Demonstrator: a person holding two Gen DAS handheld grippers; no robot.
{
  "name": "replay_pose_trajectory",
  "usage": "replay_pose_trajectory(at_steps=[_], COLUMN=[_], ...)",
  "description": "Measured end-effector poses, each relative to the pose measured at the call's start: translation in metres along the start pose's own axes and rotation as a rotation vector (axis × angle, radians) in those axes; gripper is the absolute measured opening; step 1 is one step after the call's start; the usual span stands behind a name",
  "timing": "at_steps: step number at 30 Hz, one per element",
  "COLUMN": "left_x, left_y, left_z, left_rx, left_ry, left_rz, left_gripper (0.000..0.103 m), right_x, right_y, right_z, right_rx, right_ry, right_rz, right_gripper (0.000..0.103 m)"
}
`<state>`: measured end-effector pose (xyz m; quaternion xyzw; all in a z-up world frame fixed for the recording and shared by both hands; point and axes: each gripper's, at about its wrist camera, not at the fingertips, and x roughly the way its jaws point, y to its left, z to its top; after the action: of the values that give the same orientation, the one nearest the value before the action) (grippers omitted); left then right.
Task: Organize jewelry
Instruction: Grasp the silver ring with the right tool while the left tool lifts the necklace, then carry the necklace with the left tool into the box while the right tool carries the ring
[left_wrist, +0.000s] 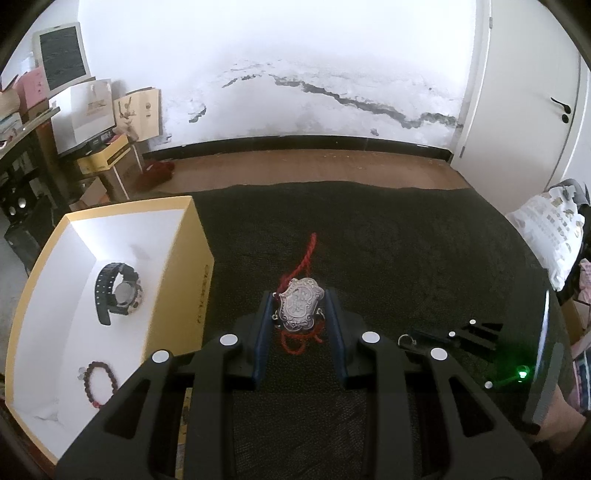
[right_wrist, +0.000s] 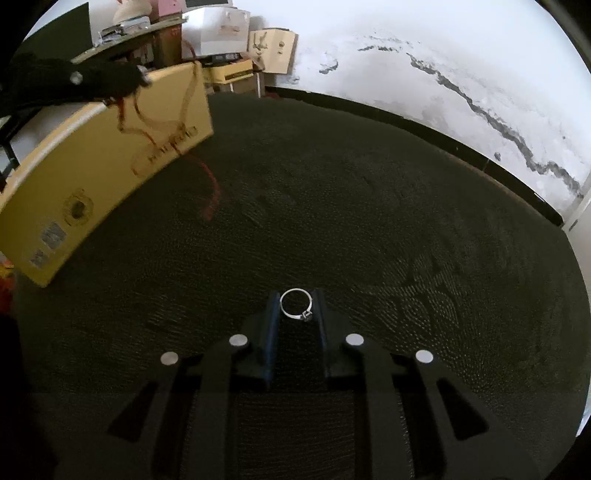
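My left gripper (left_wrist: 298, 308) is shut on a silver pendant (left_wrist: 298, 309) whose red cord (left_wrist: 306, 254) hangs from it above the dark mat (left_wrist: 406, 258). In the right wrist view the left gripper (right_wrist: 122, 83) is raised beside the yellow box (right_wrist: 110, 155), with the red cord (right_wrist: 210, 184) dangling and blurred. The box (left_wrist: 173, 295) holds a black watch (left_wrist: 118, 293) and a dark bead bracelet (left_wrist: 99, 384) on its white floor. My right gripper (right_wrist: 296, 308) is shut on a silver ring (right_wrist: 295, 304), held just above the mat (right_wrist: 369, 221).
The right gripper also shows at the right of the left wrist view (left_wrist: 454, 336). Cardboard boxes (left_wrist: 107, 118) and a shelf (left_wrist: 22, 147) stand at the far left against a cracked white wall (left_wrist: 332, 92). A white door (left_wrist: 524, 92) is at the right.
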<state>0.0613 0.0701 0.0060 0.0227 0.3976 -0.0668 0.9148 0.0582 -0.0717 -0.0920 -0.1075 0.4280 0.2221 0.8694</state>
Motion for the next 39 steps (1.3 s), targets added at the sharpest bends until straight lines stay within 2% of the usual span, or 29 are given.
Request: replay_pose_trajectory(at_steps=[8, 16, 24, 30, 39], left_x=[-0.035, -0.07, -0.085, -0.073, -0.046], left_y=[0.033, 0.099, 0.166, 0.215, 0.243], left_z=[0.008, 0.004, -0.015, -0.038, -0.061], left_rx=[-0.046, -0.136, -0.225, -0.304, -0.343], left_ry=[-0.04, -0.083, -0.081, -0.027, 0.06], left_rz=[0.023, 0.087, 0.161, 0.217, 0.251], left_gripper=[0.028, 0.028, 0.028, 0.028, 0.028], right_x=[-0.053, -0.087, -0.086, -0.078, -0.055], right_y=[0.033, 0.089, 0.154, 0.201, 0.241], right_z=[0.046, 0.094, 0.132, 0.157, 0.171], right_rx=[0.021, -0.005, -0.072, -0.119, -0.147], right_ry=[-0.044, -0.086, -0.118, -0.136, -0.144], right_rz=[-0.006, -0.04, 0.003, 0.059, 0.113], right_gripper=[0.018, 0.018, 0.018, 0.018, 0.018])
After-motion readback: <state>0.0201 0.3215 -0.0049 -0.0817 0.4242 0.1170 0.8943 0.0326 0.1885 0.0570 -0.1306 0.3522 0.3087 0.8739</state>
